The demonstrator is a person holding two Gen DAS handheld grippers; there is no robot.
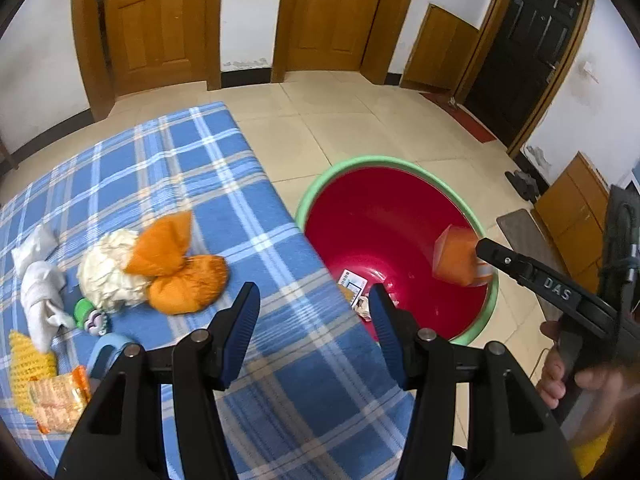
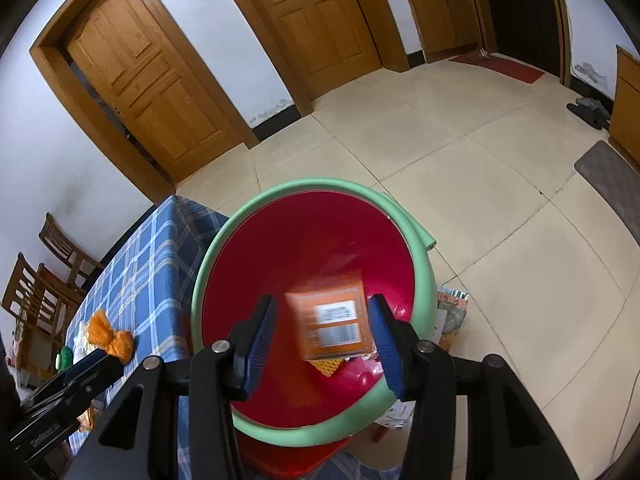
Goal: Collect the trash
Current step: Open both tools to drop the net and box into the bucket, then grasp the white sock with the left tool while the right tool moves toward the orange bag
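A red basin with a green rim (image 1: 400,160) (image 2: 304,186) stands beside the table with the blue plaid cloth (image 1: 200,184) (image 2: 136,256). My right gripper (image 2: 322,340) is open above the basin. A blurred orange packet (image 2: 332,322) (image 1: 456,260) is in the air between its fingers, free of the pads, over the basin. A few wrappers (image 1: 354,286) lie on the basin's bottom. My left gripper (image 1: 314,326) is open and empty over the table's right edge. Orange and white nets (image 1: 160,264), white tissue (image 1: 40,292) and snack packets (image 1: 56,396) lie on the cloth.
A green toy (image 1: 86,314) and a yellow net (image 1: 28,364) lie at the table's left. Wooden chairs (image 2: 44,280) stand behind the table. More packets (image 2: 450,312) lie on the tiled floor (image 2: 480,208) to the right of the basin. Doors line the far wall.
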